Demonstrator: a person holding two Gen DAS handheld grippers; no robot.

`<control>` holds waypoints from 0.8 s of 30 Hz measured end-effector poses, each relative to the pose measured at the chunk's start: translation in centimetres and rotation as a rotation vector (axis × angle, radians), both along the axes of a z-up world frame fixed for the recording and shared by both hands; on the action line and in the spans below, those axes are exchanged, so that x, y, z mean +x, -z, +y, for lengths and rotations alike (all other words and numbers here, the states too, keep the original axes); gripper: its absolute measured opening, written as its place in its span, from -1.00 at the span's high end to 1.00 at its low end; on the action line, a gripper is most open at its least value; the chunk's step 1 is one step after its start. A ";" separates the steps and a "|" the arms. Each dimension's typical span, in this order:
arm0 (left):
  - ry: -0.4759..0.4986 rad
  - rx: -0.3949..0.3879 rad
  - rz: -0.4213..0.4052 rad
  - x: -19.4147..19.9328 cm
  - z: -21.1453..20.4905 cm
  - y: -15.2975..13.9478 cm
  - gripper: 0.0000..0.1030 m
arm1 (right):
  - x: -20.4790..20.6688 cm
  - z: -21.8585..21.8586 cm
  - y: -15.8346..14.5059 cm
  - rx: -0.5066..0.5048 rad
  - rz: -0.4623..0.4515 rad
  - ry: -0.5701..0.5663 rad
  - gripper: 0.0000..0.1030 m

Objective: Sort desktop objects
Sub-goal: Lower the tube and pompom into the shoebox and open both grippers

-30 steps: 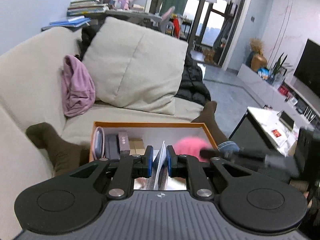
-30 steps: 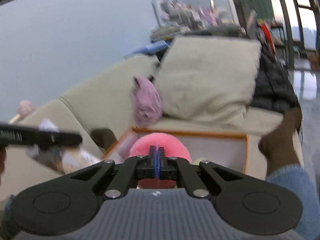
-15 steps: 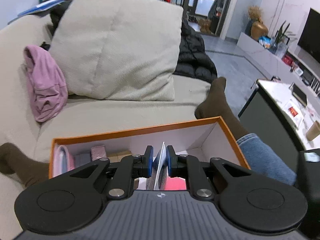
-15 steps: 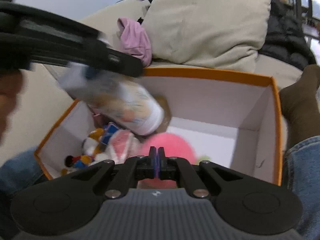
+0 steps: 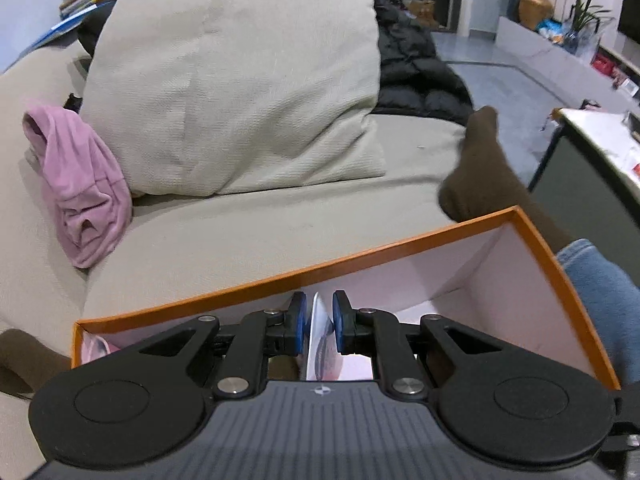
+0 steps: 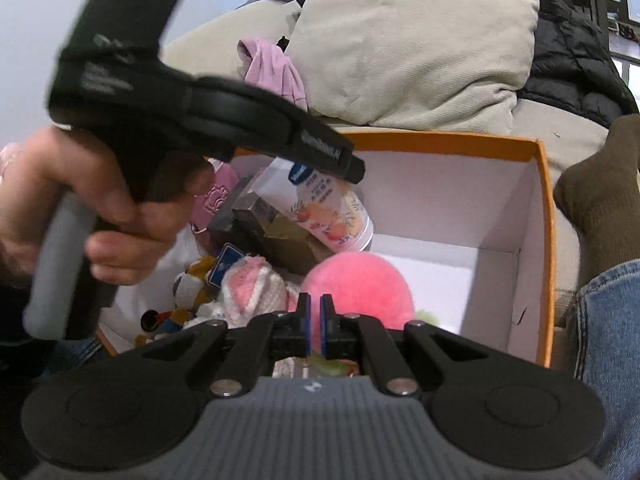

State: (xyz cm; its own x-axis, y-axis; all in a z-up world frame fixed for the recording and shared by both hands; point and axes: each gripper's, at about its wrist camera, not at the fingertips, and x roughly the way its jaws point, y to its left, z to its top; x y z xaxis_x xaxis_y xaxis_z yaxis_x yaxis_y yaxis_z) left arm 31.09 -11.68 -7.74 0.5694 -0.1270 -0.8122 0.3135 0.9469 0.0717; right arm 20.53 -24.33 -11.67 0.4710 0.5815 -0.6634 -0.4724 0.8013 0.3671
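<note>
The left tongs are clamped on a white printed squeeze tube, holding it over the orange cardboard box with white inside, probably to set it down there. The right tongs have just opened slightly, empty, above a pink fluffy ball in the box.

Both wrist cameras look forward and down along their jaws, close over the box on the sofa; both views share the box and, beyond it, the cushion
</note>
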 end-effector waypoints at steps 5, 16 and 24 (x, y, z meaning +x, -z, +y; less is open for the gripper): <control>0.006 -0.010 -0.006 -0.2 0.2 -0.6 0.69 | 0.1 -0.1 -0.1 -0.009 0.010 0.023 0.89; -0.036 -0.031 -0.075 -6.0 3.3 -5.5 0.66 | -0.1 -1.0 -0.8 -0.067 -0.008 0.127 0.47; -0.079 -0.049 -0.111 -13.7 5.6 -7.1 0.60 | -4.0 -0.8 -3.3 -0.054 -0.122 0.119 0.28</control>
